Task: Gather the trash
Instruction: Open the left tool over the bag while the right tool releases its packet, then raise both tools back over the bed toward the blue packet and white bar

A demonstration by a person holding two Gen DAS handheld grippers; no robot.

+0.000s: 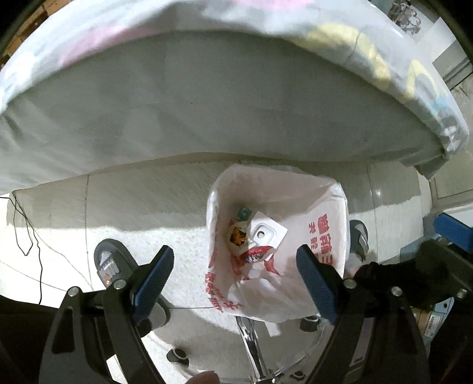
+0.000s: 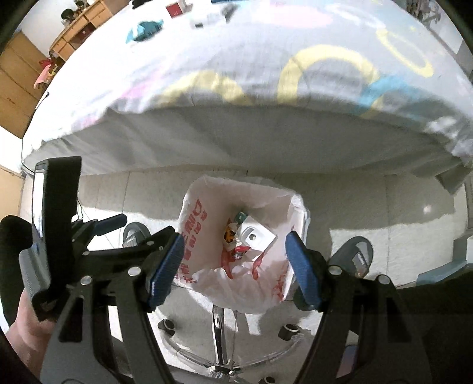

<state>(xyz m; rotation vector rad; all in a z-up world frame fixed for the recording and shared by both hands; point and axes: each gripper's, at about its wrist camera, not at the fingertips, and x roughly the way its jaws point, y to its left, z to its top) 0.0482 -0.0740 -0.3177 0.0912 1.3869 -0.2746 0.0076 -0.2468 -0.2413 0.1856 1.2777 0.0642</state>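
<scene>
A white plastic bag with red print point(image 1: 322, 236) lines an open bin on the floor below both grippers; it also shows in the right wrist view point(image 2: 204, 265). Inside it lie a white flat packet point(image 1: 267, 233), an orange-and-white wrapper point(image 1: 239, 239) and a red-and-white wrapper point(image 1: 258, 254); the same trash shows in the right wrist view point(image 2: 254, 236). My left gripper point(image 1: 235, 283) is open and empty above the bag. My right gripper point(image 2: 236, 265) is open and empty above the bag. The left gripper point(image 2: 109, 221) appears at the left of the right wrist view.
A bed with a white printed sheet point(image 2: 236, 88) overhangs just beyond the bag. Several small items point(image 2: 174, 11) lie on its far side. A chrome chair base with casters point(image 2: 218, 333) stands under the bag. Grey slippers point(image 1: 109, 260) point(image 2: 357, 254) are on the tiled floor. A wooden desk point(image 2: 77, 32) stands far left.
</scene>
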